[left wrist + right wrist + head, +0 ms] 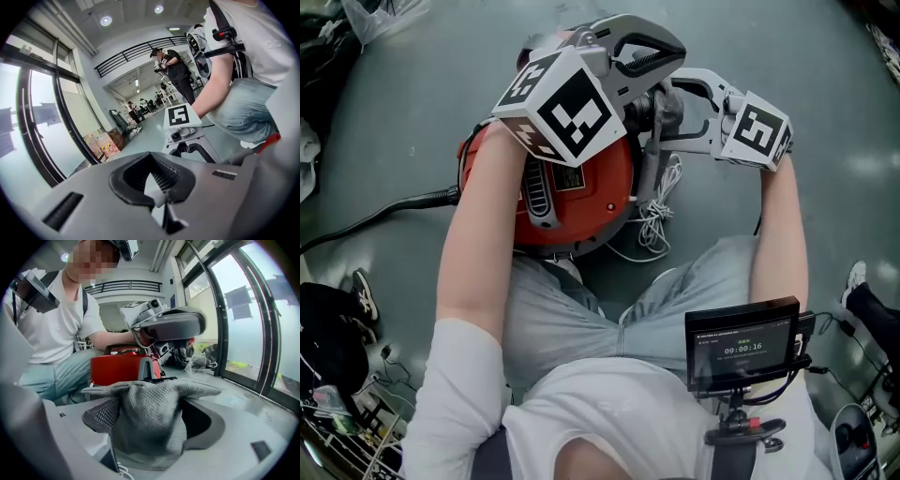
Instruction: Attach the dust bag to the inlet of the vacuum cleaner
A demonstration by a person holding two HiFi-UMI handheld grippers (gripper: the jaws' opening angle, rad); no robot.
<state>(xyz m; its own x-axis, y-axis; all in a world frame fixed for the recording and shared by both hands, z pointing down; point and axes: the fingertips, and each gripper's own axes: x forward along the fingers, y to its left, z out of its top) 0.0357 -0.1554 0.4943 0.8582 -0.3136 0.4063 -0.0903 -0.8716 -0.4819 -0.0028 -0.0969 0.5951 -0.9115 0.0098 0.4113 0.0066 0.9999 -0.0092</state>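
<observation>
Lining-up step, I reckon: right tongs (152,427) clamp the grey dust bag (150,399), left tongs (155,187) pinch what looks like its edge, both just above the red vacuum cleaner (600,183). Next I need the bag's mouth over the inlet, which I can't spot.

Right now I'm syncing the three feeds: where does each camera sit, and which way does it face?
Head view: on the person's head, looking steeply down at the vacuum cleaner; forearms, lap, left gripper and right gripper show.
Left gripper view: along its jaws, pinching mesh cloth, across the hall; the person's forearm, knee and chest show.
Right gripper view: along its jaws, shut on the dust bag, toward the person's chest and arm.
Shared: each gripper view shows the other gripper.
</observation>
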